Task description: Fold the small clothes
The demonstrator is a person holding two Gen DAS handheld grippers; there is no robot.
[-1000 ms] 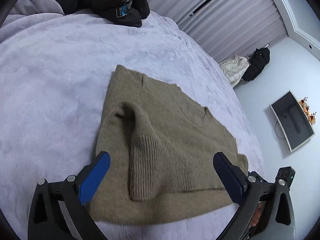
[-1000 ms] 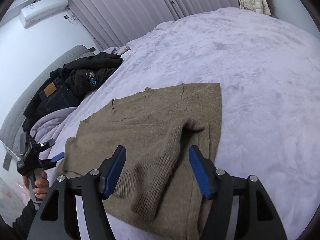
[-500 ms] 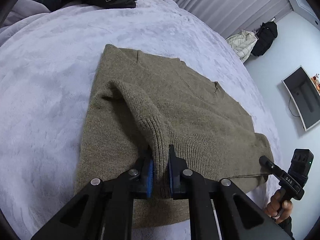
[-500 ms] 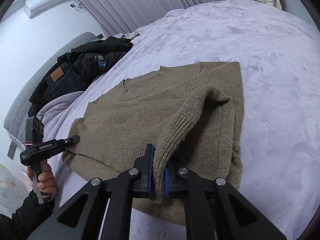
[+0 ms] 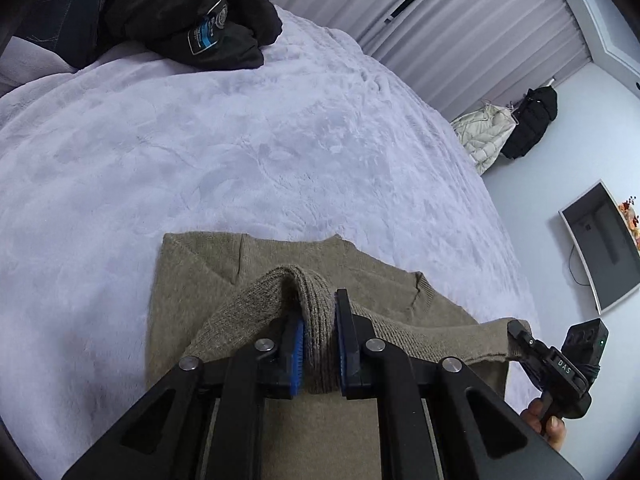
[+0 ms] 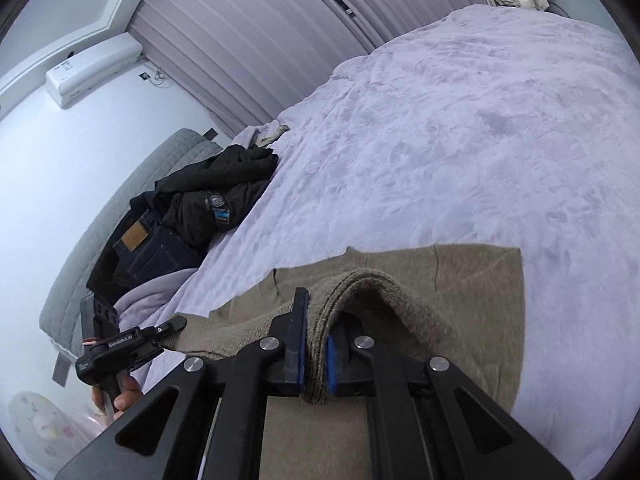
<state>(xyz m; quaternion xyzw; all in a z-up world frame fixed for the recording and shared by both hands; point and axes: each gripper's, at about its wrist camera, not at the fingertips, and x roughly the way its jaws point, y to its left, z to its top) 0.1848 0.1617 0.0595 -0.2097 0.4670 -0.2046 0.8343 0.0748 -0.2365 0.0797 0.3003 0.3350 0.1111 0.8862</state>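
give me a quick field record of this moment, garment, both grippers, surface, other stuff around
garment: olive knit sweater, bottom edge lifted, rest flat
left gripper: shut on ribbed hem
right gripper: shut on ribbed hem
surface: lavender plush bedspread
nearby clothes: black jacket and jeans near the headboard
background: wall monitor, air conditioner, closed blinds

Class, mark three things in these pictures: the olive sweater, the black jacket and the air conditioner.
olive sweater (image 5: 200,276): left wrist view, flat upper-left panel.
black jacket (image 5: 168,4): left wrist view, its bunched middle.
air conditioner (image 6: 94,68): right wrist view, white front casing.
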